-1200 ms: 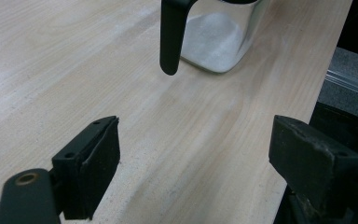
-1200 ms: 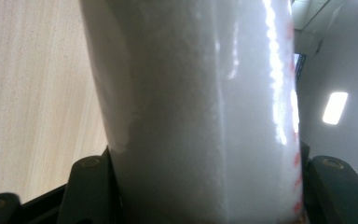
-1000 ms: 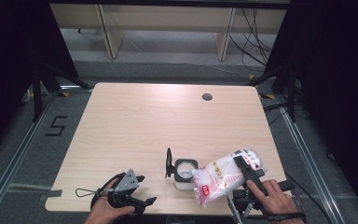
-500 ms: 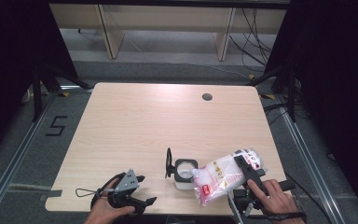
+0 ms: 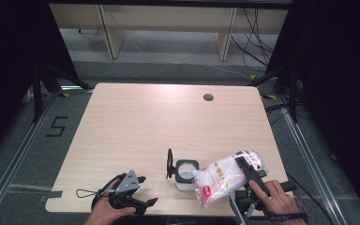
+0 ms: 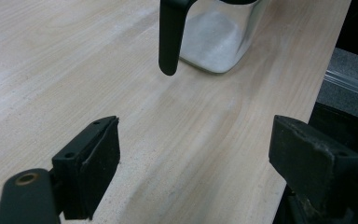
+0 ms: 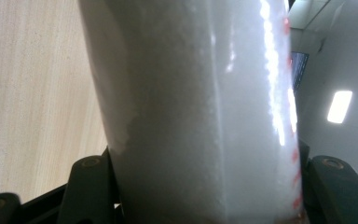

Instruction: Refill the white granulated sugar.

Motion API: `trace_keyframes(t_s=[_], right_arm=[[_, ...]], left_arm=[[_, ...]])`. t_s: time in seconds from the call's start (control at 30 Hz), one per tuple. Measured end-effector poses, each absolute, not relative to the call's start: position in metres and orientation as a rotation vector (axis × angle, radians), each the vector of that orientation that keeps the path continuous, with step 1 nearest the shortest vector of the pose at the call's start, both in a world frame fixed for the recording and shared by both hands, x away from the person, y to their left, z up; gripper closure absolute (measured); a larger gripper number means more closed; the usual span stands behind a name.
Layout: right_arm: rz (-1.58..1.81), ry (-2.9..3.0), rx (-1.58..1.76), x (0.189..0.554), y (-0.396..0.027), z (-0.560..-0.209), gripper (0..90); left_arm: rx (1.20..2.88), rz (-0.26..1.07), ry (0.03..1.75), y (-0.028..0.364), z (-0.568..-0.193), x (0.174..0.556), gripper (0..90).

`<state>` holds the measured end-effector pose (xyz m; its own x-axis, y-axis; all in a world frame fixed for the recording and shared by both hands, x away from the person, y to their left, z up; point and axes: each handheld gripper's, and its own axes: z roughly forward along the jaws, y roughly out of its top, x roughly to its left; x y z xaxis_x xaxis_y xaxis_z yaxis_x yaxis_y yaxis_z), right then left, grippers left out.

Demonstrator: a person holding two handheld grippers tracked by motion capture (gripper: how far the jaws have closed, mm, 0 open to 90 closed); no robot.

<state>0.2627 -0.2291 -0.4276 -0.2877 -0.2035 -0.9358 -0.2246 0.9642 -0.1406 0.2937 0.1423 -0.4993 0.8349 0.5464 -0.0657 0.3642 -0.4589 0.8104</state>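
Note:
A clear bag of white granules [image 5: 222,178] with a red tag hangs tilted, its lower end over a small square glass jar [image 5: 186,171] near the table's front edge. My right gripper [image 5: 244,169] is shut on the bag's upper end. In the right gripper view the bag [image 7: 200,102] fills the space between both jaws. The jar's black lid [image 5: 169,164] stands swung open on its left side. My left gripper [image 5: 146,191] rests open at the front left, pointing toward the jar. In the left gripper view the jar [image 6: 216,37] holds some white granules behind the lid [image 6: 170,39].
The wooden table [image 5: 159,122] has a round cable hole [image 5: 208,97] at the back right. Dark floor rails run along both sides. Pale shelving stands beyond the far edge.

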Motion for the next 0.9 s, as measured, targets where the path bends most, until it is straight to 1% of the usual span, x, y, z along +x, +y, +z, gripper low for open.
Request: trace_keyframes(t_s=[0.13,0.23,0.43,0.5,0.53,0.7,0.9], right_arm=[[-0.027,1.887,-0.345,0.2615,-0.2271,-0.4244,41.8],[-0.015,1.874,-0.354,0.2628,-0.2267,-0.4236,41.9],[0.008,1.892,-0.290,0.2608,-0.2287,-0.4264,41.9],[-0.019,1.875,-0.361,0.2621,-0.2277,-0.4224,41.9],[0.013,1.876,-0.337,0.2627,-0.2291,-0.4252,41.9],[-0.014,1.870,-0.362,0.2623,-0.2276,-0.4226,41.9],[0.015,1.883,-0.309,0.2607,-0.2274,-0.4259,41.9]], left_arm=[[2.100,0.237,0.681,0.1424,-0.4994,0.2926,16.0],[2.103,0.258,0.662,0.1429,-0.4992,0.2941,16.1],[2.102,0.254,0.665,0.1425,-0.4994,0.2941,16.1],[2.102,0.254,0.664,0.1423,-0.4994,0.2938,16.1],[2.124,0.259,0.647,0.1437,-0.4987,0.2945,16.1],[2.101,0.255,0.665,0.1425,-0.4993,0.2937,16.0],[2.101,0.255,0.664,0.1425,-0.4993,0.2937,16.0]])
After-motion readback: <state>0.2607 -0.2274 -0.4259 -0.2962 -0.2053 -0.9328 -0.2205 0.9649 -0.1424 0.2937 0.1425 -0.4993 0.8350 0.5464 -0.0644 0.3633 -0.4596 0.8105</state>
